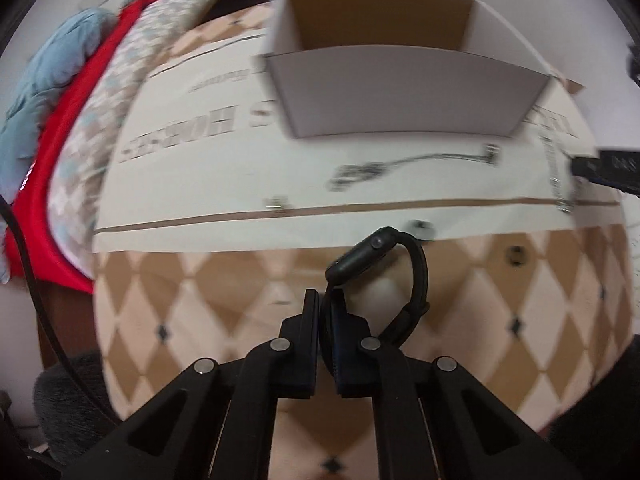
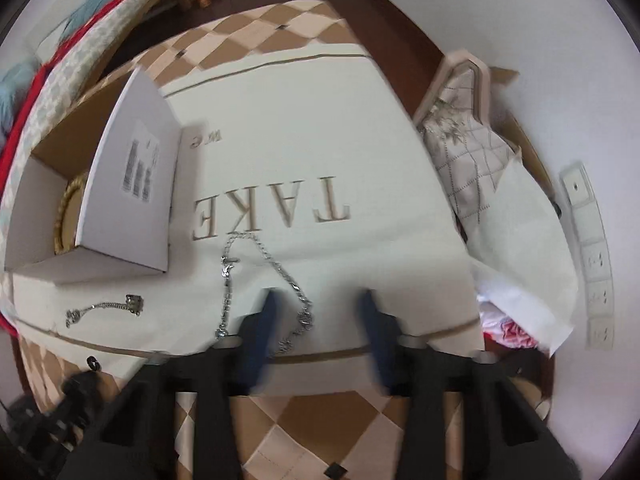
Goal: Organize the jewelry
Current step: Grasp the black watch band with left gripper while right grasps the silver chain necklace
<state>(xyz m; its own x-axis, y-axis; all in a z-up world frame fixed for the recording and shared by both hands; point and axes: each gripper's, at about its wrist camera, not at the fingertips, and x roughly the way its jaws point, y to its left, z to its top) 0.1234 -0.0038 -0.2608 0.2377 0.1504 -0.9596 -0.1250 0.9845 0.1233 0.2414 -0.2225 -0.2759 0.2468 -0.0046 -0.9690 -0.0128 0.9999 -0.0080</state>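
A black smartwatch (image 1: 376, 258) stands off the diamond-patterned cloth, and my left gripper (image 1: 326, 300) is shut on its strap. Beyond it a short silver bracelet (image 1: 400, 166) lies on a white printed sheet (image 1: 208, 184), in front of an open white cardboard box (image 1: 400, 92). My right gripper (image 2: 318, 300) points down at a long silver chain (image 2: 280, 268). It is open, its blue pads (image 2: 266, 320) either side of the chain's lower loop without pressing it. The short bracelet (image 2: 108, 306) lies to the left. The box (image 2: 132, 200) holds a golden ring-shaped piece (image 2: 66, 208).
Small loose pieces (image 1: 276, 202) (image 1: 516, 254) lie near the sheet's front edge. Red and blue bedding (image 1: 60, 100) runs along the left. A quilted cushion (image 2: 460, 152), a white paper bag (image 2: 524, 248) and a power strip (image 2: 592, 248) crowd the right side.
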